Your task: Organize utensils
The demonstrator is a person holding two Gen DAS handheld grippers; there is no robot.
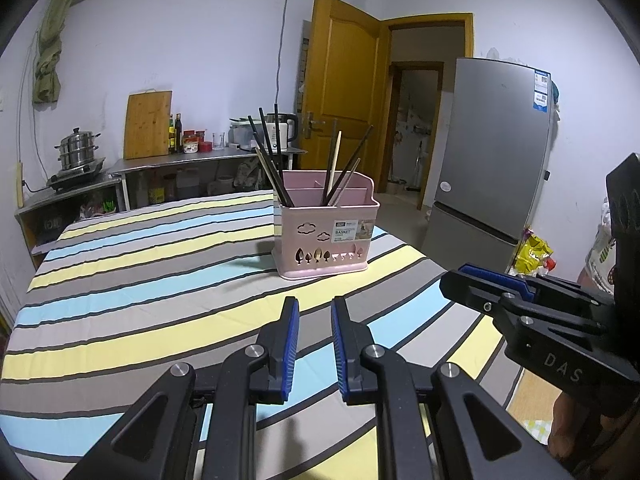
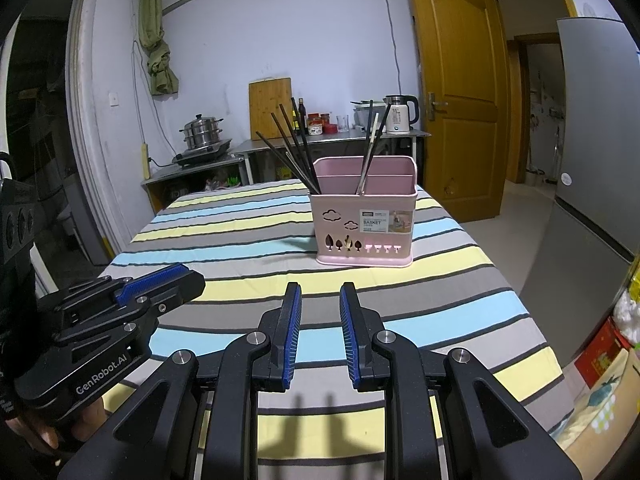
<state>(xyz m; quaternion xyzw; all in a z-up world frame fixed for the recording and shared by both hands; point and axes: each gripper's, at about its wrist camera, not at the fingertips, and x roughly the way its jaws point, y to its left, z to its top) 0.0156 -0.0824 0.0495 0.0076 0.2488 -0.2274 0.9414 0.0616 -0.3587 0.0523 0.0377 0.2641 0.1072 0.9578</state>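
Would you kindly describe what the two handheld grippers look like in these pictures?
Both are matte black plastic with angular linkage arms joined by round silver pins. Each of the two jaws carries a ribbed blue pad on its inner face. The left gripper shows white "GenRobot.AI" lettering on its side in the right wrist view; the right gripper shows "DAS" in the left wrist view. No sleeves or cables are visible.
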